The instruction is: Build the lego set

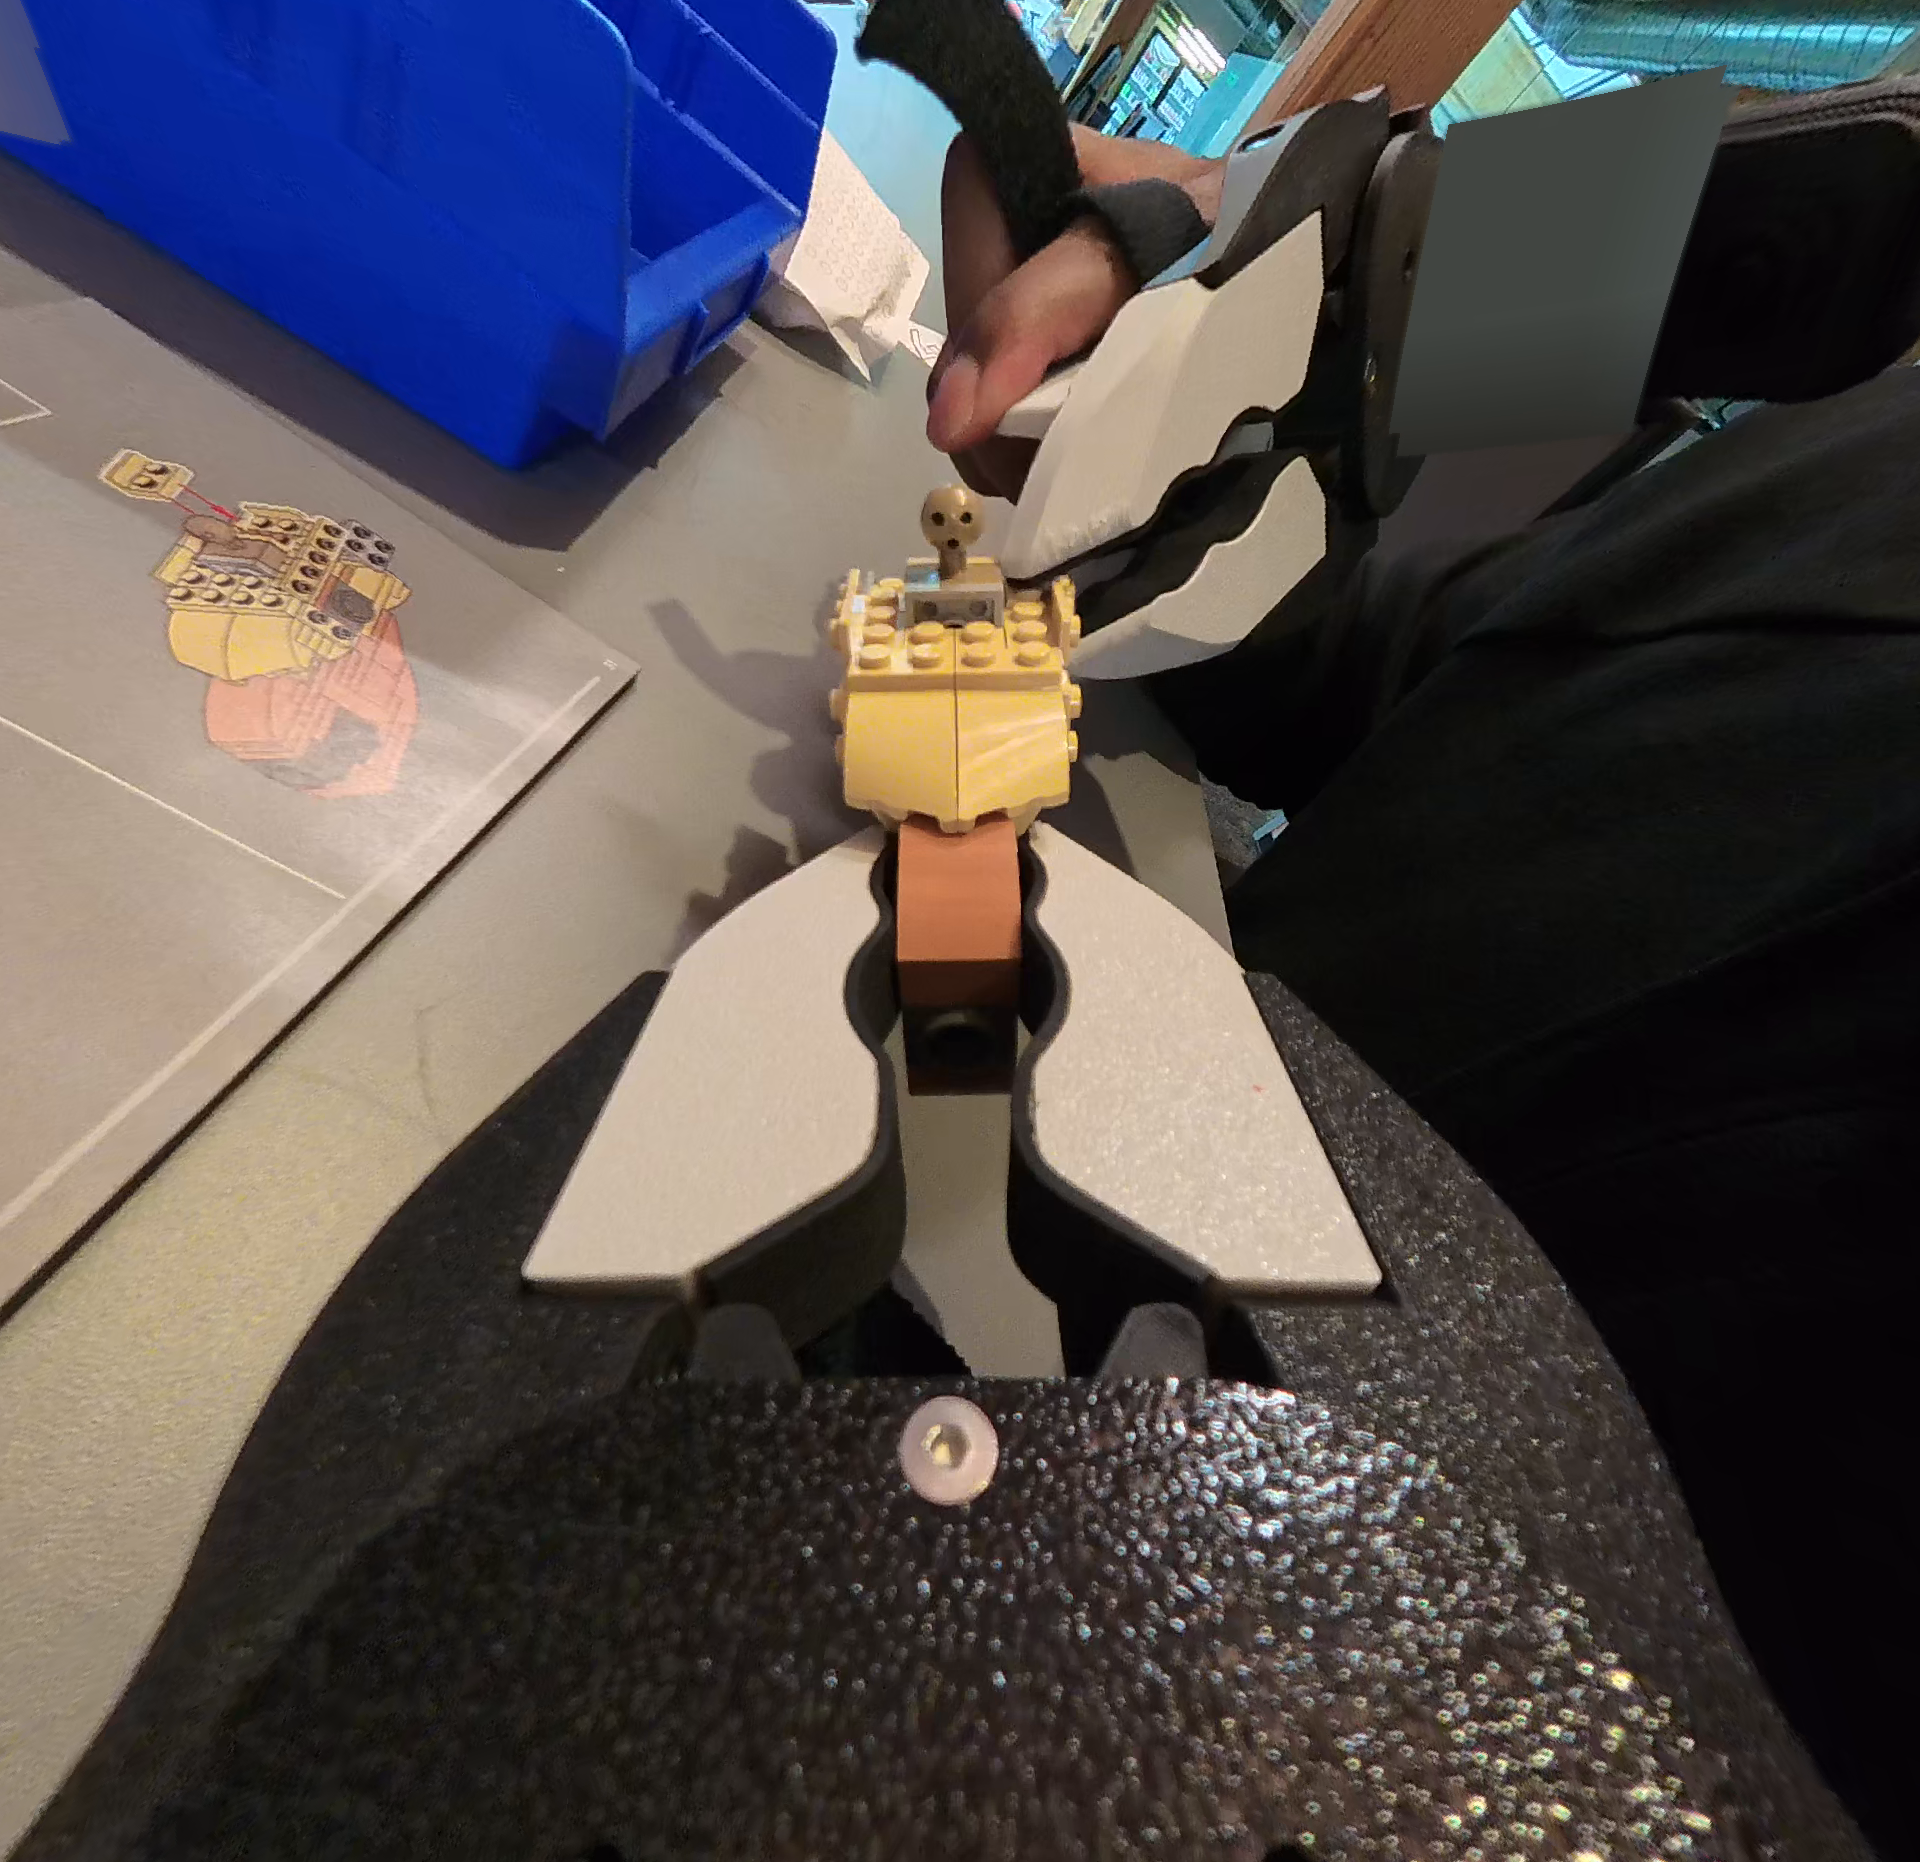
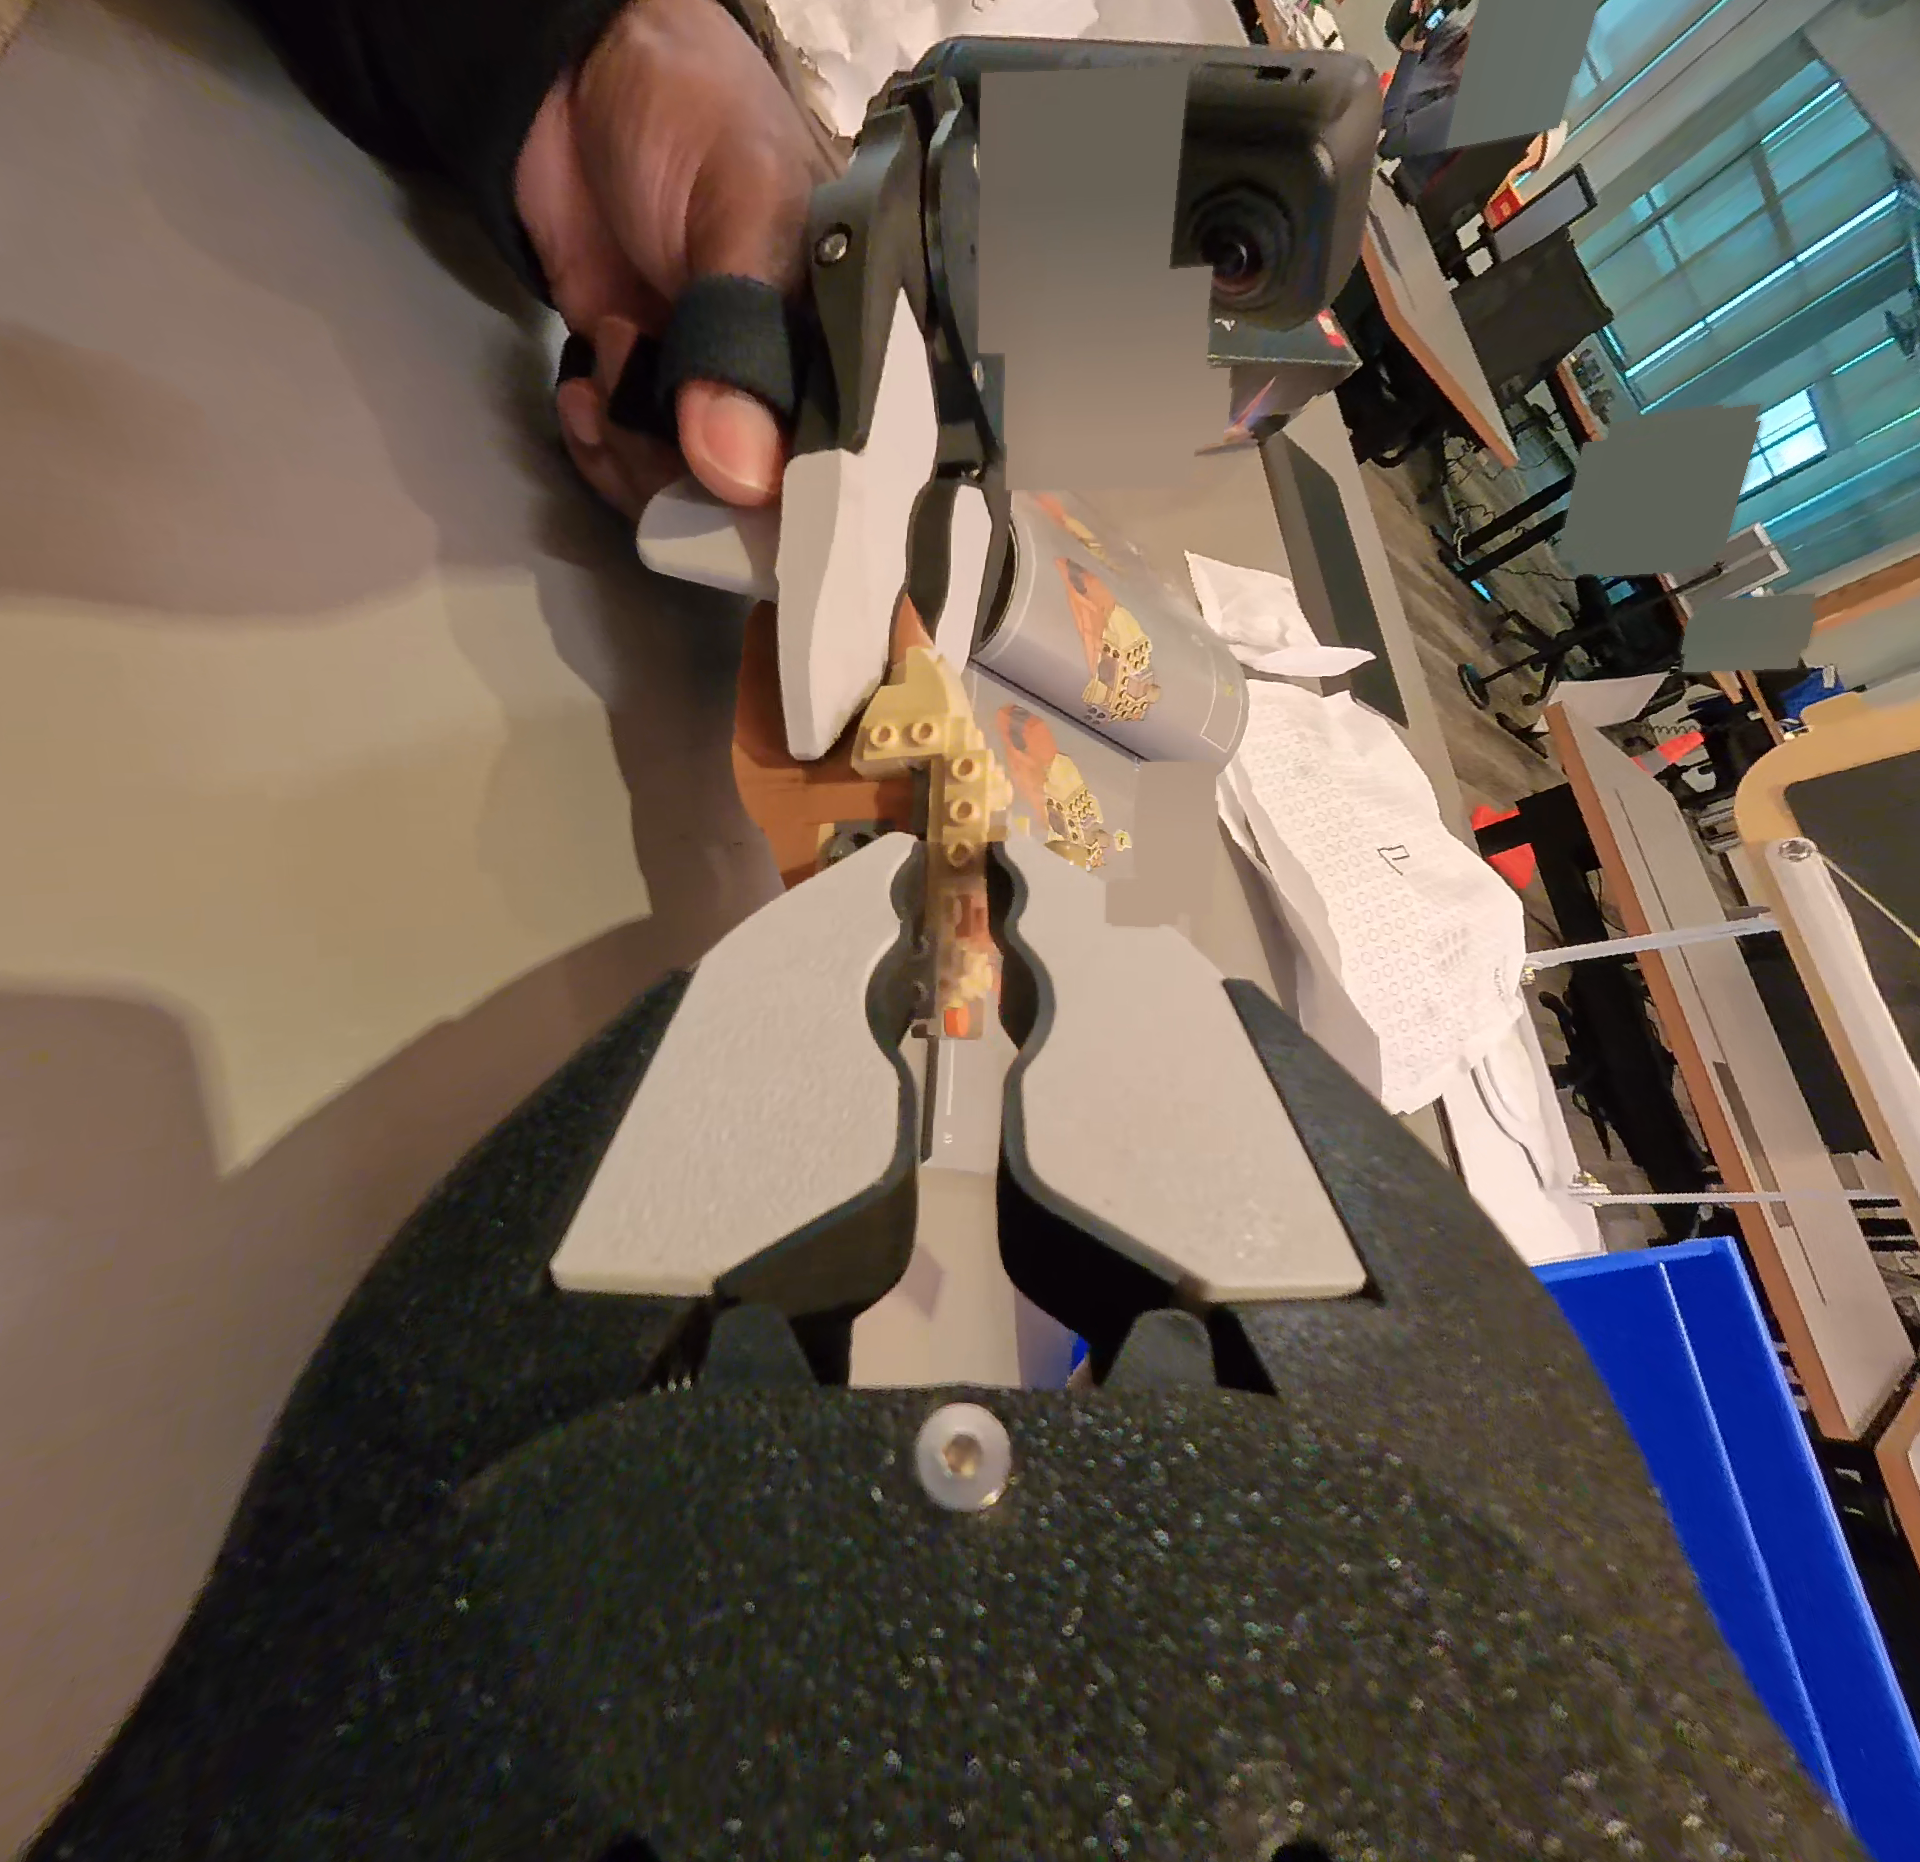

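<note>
Model [image 1: 956,700], light, snap-fit and fragile, sits pinched by left gripper [image 1: 956,856] at six o'clock on its brown base [image 1: 956,913]; right gripper [image 2: 951,877] clamps its edge.

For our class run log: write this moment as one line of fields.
left gripper: shut on tan lego model | right gripper: shut on model's far end | instruction booklet: open on table

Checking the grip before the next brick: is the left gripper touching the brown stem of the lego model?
Touching. The left wrist view shows the left gripper with both fingers pressed against the sides of the brown stem, no gap visible.
</note>
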`<state>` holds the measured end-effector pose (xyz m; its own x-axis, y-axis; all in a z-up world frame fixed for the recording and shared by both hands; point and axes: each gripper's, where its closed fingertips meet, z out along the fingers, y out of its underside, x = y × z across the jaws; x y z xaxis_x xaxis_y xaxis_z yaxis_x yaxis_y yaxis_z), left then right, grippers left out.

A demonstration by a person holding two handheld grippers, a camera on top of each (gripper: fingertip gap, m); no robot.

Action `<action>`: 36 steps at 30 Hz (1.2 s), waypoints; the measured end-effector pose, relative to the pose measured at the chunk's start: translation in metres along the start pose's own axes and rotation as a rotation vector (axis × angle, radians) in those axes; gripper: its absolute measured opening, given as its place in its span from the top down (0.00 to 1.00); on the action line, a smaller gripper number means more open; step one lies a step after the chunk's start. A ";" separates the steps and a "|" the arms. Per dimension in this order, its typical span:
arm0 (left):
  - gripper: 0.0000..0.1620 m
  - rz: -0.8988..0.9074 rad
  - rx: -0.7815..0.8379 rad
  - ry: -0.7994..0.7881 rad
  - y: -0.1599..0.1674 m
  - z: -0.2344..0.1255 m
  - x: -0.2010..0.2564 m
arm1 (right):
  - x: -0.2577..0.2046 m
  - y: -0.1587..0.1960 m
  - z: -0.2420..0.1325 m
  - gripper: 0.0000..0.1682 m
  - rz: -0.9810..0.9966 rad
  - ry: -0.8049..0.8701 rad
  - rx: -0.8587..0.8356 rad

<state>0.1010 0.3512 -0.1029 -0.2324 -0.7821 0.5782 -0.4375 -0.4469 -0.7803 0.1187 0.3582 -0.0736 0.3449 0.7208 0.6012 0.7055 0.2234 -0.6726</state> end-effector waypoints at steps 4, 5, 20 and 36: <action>0.89 0.012 0.001 0.010 0.000 0.000 0.002 | -0.001 -0.002 -0.001 0.94 0.019 -0.016 0.009; 0.89 0.014 0.001 0.012 -0.001 0.000 0.002 | -0.001 -0.002 -0.001 0.94 0.021 -0.020 0.008; 0.88 0.055 0.003 -0.002 -0.002 -0.002 0.004 | -0.001 -0.004 -0.003 0.95 0.035 -0.026 -0.007; 0.89 -0.024 0.081 0.029 -0.012 -0.005 0.003 | 0.010 -0.007 -0.004 0.85 -0.019 0.138 0.031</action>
<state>0.1011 0.3566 -0.0909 -0.2480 -0.7588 0.6023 -0.3716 -0.4996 -0.7825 0.1195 0.3613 -0.0614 0.4152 0.6198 0.6659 0.6940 0.2575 -0.6724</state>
